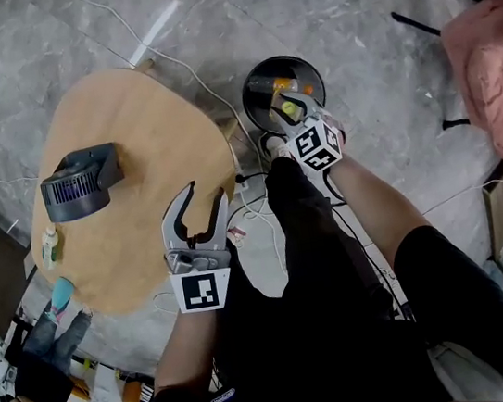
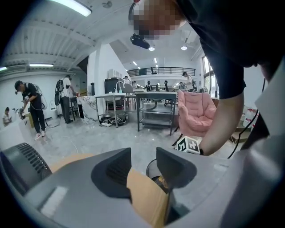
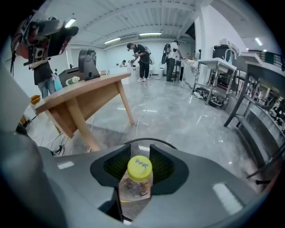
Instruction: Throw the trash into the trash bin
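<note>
Two claws, but only the right claw (image 1: pixel 288 111) matters here: it pinches the bottle (image 1: pixel 290 105) by its body, pads pressed on both sides. The bottle's long axis runs along the line the claw points, yellow cap leading, away from me and steeply down.

What the next move turns on is where the bin (image 1: pixel 255 80) lies from that cap. From my head view the bottle shows over the bin's open mouth, toward the side of the rim nearest me, not its middle. In the right gripper view the mesh rim curves just behind the cap, so the mouth lies straight ahead of the claw. I cannot tell how high above the rim the cap hangs.

I judge that spreading the jaws would let the bottle slide out cap first into the bin. The risk is the near rim: if the bottle tips back toward me as it leaves, it could clip that edge. Something orange lies in the bin already.

The left claw (image 1: pixel 205 194) is spread and holds nothing. It hangs over the edge of the table (image 1: pixel 135 236), well apart from the bin, so the right hand is plainly the nearer one.
</note>
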Demonstrator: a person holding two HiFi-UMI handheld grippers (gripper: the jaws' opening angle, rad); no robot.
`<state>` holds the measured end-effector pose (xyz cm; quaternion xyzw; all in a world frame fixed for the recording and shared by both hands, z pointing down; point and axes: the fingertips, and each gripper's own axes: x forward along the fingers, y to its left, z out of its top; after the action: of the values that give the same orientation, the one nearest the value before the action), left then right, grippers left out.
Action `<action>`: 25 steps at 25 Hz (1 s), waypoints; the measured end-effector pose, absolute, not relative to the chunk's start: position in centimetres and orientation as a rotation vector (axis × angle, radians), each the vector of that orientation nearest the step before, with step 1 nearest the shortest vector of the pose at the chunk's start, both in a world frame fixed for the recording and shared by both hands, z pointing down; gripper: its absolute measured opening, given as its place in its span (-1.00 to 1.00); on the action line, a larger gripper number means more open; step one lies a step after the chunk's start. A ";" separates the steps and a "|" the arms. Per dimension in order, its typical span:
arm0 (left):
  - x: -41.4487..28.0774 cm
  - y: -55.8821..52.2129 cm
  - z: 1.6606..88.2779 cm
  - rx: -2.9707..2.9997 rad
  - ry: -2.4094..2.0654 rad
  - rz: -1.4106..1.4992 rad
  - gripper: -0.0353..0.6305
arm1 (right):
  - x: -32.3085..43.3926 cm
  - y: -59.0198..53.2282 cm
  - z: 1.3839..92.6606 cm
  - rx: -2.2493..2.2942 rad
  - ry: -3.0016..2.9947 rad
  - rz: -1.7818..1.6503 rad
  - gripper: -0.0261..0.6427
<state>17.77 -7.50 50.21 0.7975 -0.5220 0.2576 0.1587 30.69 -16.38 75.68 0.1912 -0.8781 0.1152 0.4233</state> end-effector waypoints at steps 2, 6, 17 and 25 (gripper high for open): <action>17.4 -6.3 50.4 2.270 -1.472 0.771 -0.37 | 31.0 -15.4 78.4 0.436 -2.136 0.324 -0.43; 16.2 -4.2 50.5 2.214 -1.499 0.705 -0.37 | 31.4 -14.5 82.1 0.404 -2.043 0.272 -0.43; 13.0 -1.4 49.9 2.192 -1.572 0.631 -0.37 | 31.4 -14.8 74.6 0.595 -2.131 0.211 -0.05; 8.6 0.8 47.6 2.214 -1.659 0.641 -0.37 | 23.7 -10.6 55.5 0.647 -2.504 0.138 -0.05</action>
<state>8.59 0.76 47.56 0.7709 -0.5774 0.2231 0.1503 23.73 -10.56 55.55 0.2402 -0.9303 0.0513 0.2724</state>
